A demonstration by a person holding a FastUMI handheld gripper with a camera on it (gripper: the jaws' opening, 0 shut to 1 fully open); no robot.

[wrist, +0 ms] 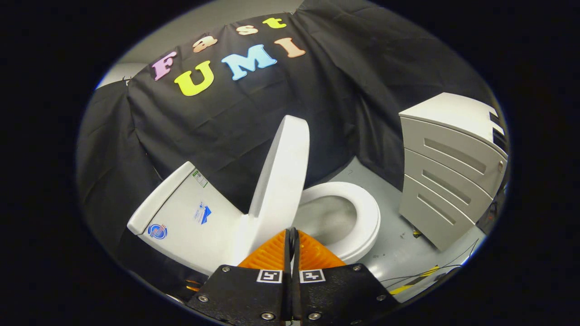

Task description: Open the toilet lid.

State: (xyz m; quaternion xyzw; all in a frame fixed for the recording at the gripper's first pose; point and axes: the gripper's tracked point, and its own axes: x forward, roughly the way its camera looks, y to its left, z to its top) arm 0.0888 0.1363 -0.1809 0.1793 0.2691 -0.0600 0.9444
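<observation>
The gripper (pixel 292 235) had its ribbed orange fingers (pixel 268 256) pressed together with nothing between them. Just ahead, touching or nearly touching their tips, the white plastic toilet lid (pixel 282 174) stood raised upright beside the white tank (pixel 190 217), above the oval seat (pixel 362 217). A grey drawer cabinet (pixel 448 167) stood on the grey floor (pixel 398 253) beyond the bowl.

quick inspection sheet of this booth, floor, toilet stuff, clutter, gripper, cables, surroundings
surface: grey floor, yellow-black striped tape near the cabinet's foot.
job's things: toilet lid raised, standing near upright by the tank; seat down, bowl exposed.
clutter: small dark specks on the floor, too small to identify.
gripper: gripper with orange fingers closed together, nothing between them, tips just before the lid's lower edge.
cables: thin dark cables trailing over the floor below the cabinet.
surroundings: grey drawer cabinet beyond the bowl; black cloth wall behind the toilet.
</observation>
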